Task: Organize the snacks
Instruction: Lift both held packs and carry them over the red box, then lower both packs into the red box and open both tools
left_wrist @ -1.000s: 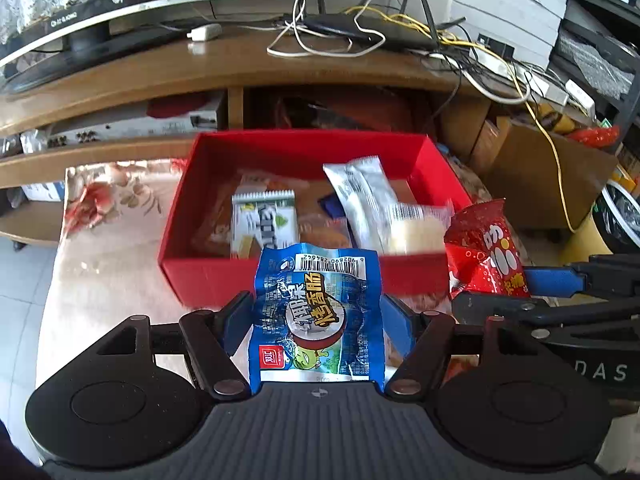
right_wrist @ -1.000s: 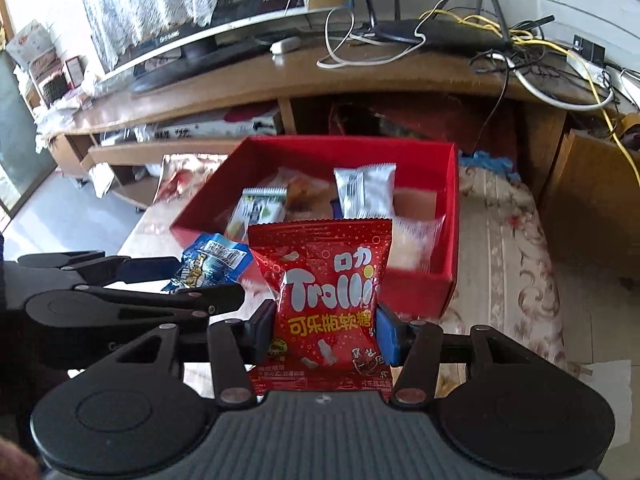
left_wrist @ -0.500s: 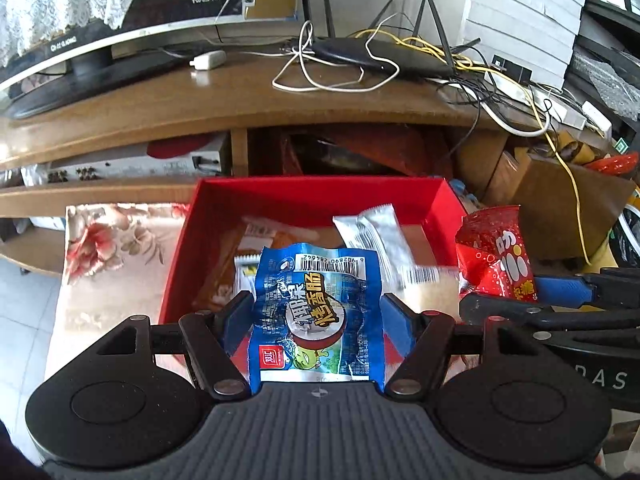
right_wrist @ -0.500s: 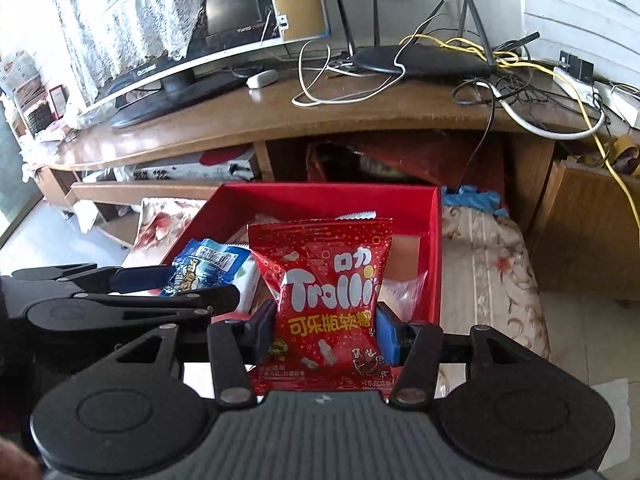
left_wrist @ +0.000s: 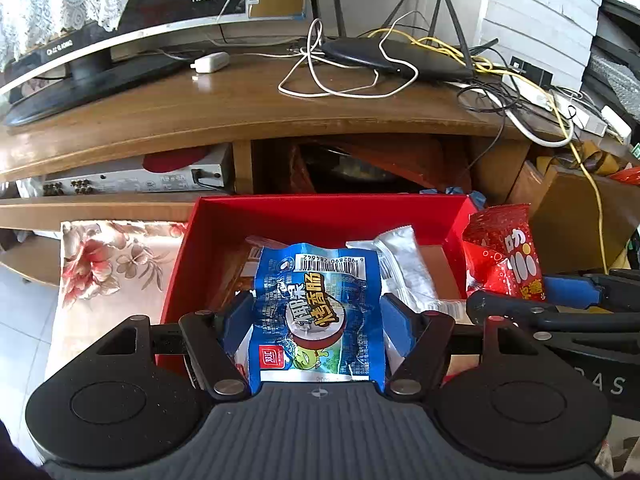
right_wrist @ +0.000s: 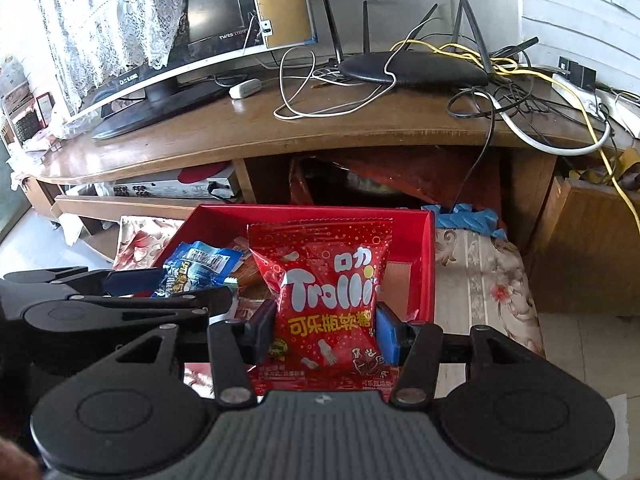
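Above the red box (left_wrist: pixel 188 264), both grippers carry a snack each. Left gripper (left_wrist: pixel 316 320): closed on a blue packet (left_wrist: pixel 316 308), blue pads pressing its two side edges, barcode end pointing away from the camera. Packet hangs over the near half of the box. Right gripper (right_wrist: pixel 324 332): closed on a red Trolli gummy bag (right_wrist: pixel 324 280), pads clamped at the bag's lower sides, bag upright and over the right half of the box. Grippers sit side by side, close, not touching (each shows at the edge of the other's view).

Box contents: a silver-white wrapper (left_wrist: pixel 404 264) and further packets beneath, partly hidden. Box rests on a floral cloth (left_wrist: pixel 108 256) in front of a wooden TV stand (left_wrist: pixel 240 108). On the stand: monitor (right_wrist: pixel 208 8), black router (right_wrist: pixel 412 68), loose white and yellow cables.
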### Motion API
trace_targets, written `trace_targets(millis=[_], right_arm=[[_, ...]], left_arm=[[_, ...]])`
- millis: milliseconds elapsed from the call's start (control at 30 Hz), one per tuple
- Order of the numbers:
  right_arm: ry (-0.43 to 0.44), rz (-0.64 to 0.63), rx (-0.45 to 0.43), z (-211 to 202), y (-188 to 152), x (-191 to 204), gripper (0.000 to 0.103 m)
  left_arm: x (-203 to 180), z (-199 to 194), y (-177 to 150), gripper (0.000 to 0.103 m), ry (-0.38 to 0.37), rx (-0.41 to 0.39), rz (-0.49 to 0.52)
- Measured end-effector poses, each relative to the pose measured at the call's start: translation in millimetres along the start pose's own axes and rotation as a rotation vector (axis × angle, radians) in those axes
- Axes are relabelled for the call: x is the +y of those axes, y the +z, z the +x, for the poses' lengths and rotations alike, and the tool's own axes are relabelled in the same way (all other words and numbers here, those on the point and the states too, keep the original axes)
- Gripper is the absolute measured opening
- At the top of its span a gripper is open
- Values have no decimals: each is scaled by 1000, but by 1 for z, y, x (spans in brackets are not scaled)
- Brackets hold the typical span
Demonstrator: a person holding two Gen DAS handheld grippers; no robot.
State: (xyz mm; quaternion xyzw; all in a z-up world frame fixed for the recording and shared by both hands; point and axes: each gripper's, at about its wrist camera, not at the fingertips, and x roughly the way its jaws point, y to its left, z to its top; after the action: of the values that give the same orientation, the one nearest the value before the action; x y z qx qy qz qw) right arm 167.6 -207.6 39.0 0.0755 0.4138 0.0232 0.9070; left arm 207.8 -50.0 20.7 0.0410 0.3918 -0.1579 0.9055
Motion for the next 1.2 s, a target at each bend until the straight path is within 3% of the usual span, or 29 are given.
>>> trace_targets(millis=[1200], right_arm=[[-31,-22,63,62,3,-5,58]], left_arm=[[5,48,-5,74,71,74,5]])
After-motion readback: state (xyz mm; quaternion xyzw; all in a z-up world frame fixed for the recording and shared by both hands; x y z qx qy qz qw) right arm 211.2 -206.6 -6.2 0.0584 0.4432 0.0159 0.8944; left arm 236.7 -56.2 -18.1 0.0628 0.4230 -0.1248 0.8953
